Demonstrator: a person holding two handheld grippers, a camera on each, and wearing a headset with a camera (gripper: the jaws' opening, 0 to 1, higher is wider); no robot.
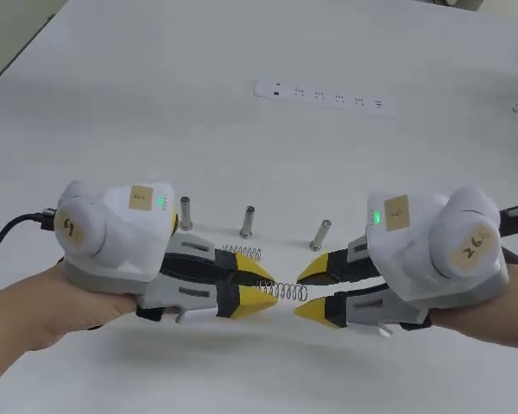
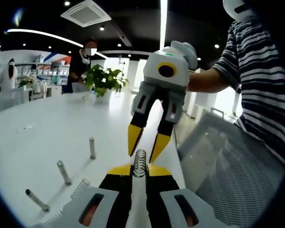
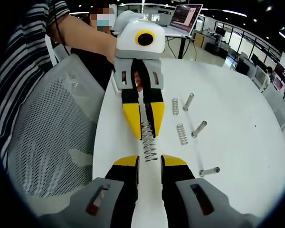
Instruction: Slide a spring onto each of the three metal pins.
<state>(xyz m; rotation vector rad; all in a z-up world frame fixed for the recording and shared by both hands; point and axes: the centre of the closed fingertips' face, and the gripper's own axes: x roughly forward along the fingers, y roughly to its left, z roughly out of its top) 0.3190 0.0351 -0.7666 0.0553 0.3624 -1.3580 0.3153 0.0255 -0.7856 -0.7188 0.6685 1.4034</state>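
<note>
Left gripper jaws clamp one spring by its end, the free end reaching between the parted jaws of the right gripper. All three pins stand bare and two more springs lie loose beside them. Nothing is threaded yet, so all three are left to do.

The head view looks steeply down from close above the left gripper and right gripper, with the pins just beyond. Each gripper view looks low along its own jaws and faces the other across the spring. All views share spring and pins.
</note>
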